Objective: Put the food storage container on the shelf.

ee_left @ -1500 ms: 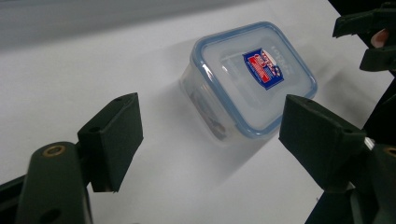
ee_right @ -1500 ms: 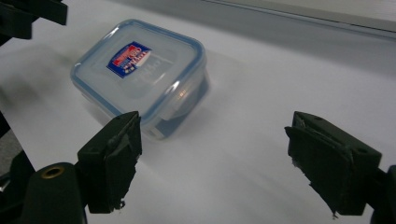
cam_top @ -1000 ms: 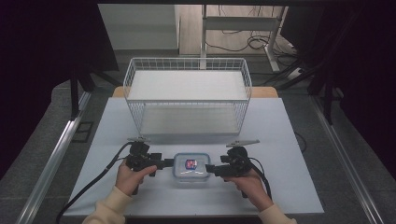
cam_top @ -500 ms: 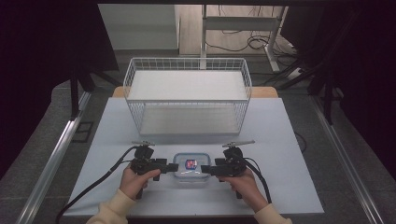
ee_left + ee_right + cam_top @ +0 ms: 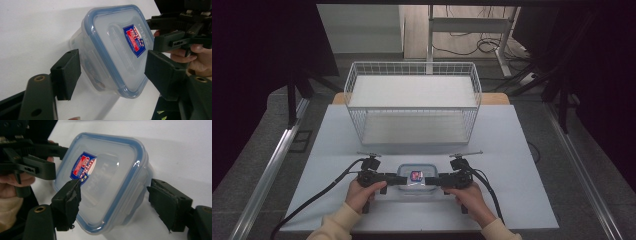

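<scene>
A clear plastic food container with a blue-rimmed lid and a red and blue label lies on the white table, near its front edge. My left gripper reaches in from the left and my right gripper from the right, each straddling one end of the box. In the left gripper view the container sits between the open jaws of the left gripper. In the right gripper view the container lies between the jaws of the right gripper, with a slim gap at the right pad. Both pairs of jaws have just been closing.
A white wire basket stands on the table behind the container, about a hand's length away. Black cables trail from both grippers toward the front edge. Dark floor and metal rails flank the table.
Both hands have drawn a little inward and lower, bringing the gripper tips around the container's two ends. The container has not moved.
</scene>
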A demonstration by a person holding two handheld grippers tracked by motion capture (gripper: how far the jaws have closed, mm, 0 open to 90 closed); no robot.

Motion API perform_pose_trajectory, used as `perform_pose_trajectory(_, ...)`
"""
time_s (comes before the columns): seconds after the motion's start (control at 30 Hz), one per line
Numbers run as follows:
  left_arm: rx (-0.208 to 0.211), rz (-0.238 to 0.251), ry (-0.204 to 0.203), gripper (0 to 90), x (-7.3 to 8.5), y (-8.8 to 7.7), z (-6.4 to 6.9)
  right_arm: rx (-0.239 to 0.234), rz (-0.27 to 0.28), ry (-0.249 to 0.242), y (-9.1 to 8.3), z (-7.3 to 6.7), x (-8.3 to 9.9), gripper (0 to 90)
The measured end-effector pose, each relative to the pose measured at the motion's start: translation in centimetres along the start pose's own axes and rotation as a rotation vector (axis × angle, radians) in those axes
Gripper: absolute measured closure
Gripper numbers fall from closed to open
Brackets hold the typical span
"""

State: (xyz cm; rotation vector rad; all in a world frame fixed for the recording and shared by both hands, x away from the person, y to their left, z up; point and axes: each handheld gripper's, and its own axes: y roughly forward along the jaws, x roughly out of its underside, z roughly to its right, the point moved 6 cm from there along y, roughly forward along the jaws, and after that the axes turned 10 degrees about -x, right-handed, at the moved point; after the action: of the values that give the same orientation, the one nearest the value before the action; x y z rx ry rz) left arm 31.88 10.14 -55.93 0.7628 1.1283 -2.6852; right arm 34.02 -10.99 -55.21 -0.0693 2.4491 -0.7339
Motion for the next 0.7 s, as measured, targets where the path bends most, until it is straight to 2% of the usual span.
perform_pose_trajectory(0.1, 0.036, 0.001, -0.029, 33.2, 0.10, -0.04, -0.02, -0.022, 0.006, 0.026, -0.03, -0.10, -0.02, 29.5)
perform_pose_trajectory(0.17, 0.028, -0.004, -0.021, 35.8, 0.22, -0.04, -0.10, -0.025, 0.003, 0.033, 0.00, -0.06, 0.04, 31.1)
perform_pose_trajectory(0.23, 0.029, -0.001, -0.031, 37.2, 0.25, -0.11, -0.18, -0.024, 0.003, 0.050, 0.03, 0.01, 0.10, 34.1)
perform_pose_trajectory(0.27, 0.029, -0.002, -0.036, 41.4, 0.27, -0.16, -0.28, -0.025, 0.013, 0.074, -0.02, 0.17, 0.12, 36.7)
perform_pose_trajectory(0.3, 0.028, 0.004, -0.046, 41.4, 0.29, -0.16, -0.34, -0.025, 0.013, 0.074, -0.02, 0.17, 0.12, 36.7)
perform_pose_trajectory(0.37, -0.001, 0.007, -0.051, 46.9, 0.36, -0.16, -0.33, -0.044, 0.022, 0.112, -0.16, 0.43, 0.17, 39.4)
perform_pose_trajectory(0.4, -0.001, 0.007, -0.051, 48.5, 0.36, -0.16, -0.33, -0.044, 0.022, 0.112, -0.16, 0.43, 0.17, 39.4)
perform_pose_trajectory(0.63, 0.010, -0.003, -0.055, 48.4, 0.30, -0.14, -0.52, -0.065, 0.031, 0.134, -0.31, 0.62, 0.16, 42.2)
perform_pose_trajectory(0.7, 0.021, -0.024, -0.059, 46.8, 0.37, 0.05, -0.65, -0.069, 0.033, 0.135, -0.33, 0.66, 0.16, 42.4)
